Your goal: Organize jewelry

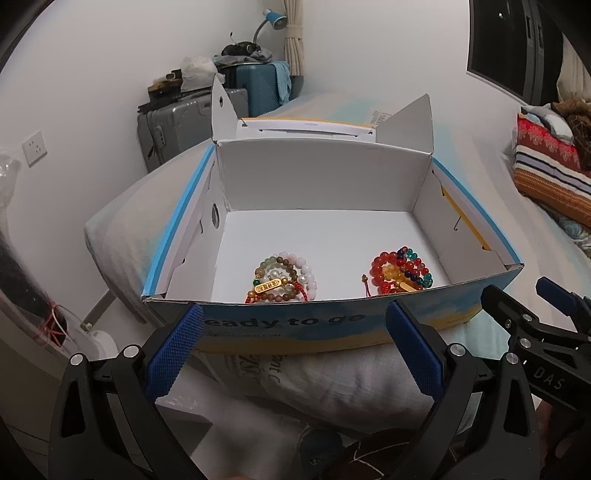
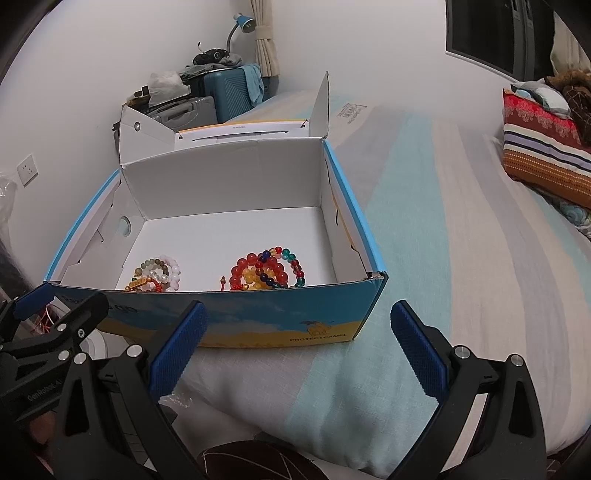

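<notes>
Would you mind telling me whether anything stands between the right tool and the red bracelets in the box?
Yes: the box's front wall rises between the open right tool and the red bracelets, hiding their lower edge. The box is open on top, with nothing over them.

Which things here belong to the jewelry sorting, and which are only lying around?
For the job:
- open cardboard box
- pale bead bracelets, inside on the left
- red and amber bead bracelets, inside on the right
- left gripper and right gripper, both open and empty

Lying about:
- suitcases
- striped pillow
- desk lamp
</notes>
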`<state>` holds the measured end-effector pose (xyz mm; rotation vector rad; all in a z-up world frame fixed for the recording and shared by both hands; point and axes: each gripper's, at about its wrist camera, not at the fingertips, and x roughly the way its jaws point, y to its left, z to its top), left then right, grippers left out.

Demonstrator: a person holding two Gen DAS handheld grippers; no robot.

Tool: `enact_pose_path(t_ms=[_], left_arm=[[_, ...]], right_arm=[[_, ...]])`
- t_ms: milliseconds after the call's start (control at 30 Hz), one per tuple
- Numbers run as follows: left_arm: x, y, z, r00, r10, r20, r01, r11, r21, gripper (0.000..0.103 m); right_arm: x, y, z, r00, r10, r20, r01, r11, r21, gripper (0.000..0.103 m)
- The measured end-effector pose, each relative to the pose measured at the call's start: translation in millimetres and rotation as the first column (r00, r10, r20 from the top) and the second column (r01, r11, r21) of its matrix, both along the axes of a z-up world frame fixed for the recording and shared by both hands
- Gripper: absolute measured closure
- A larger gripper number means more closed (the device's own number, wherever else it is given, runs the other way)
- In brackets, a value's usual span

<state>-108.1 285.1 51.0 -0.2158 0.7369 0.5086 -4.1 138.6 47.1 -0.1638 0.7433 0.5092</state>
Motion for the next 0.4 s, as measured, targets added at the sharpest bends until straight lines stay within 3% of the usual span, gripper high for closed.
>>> enact_pose_path(t_ms=[267, 400], left_arm=[[-4.4, -7.9, 5.4, 1.000, -0.010, -0.001, 0.010, 1.000, 0.018, 0.006], [-7.3, -5.8, 5.7, 1.000, 0.002, 0.001, -0.002, 1.000, -0.009, 0.006]], right_arm=[[-1.9, -1.4, 0.4, 1.000, 0.003, -0.001, -0.003, 1.000, 0.007, 0.008], [-3.1, -1.9, 1.8, 1.000, 0.003, 0.002, -0.003, 1.000, 0.010, 0.008]])
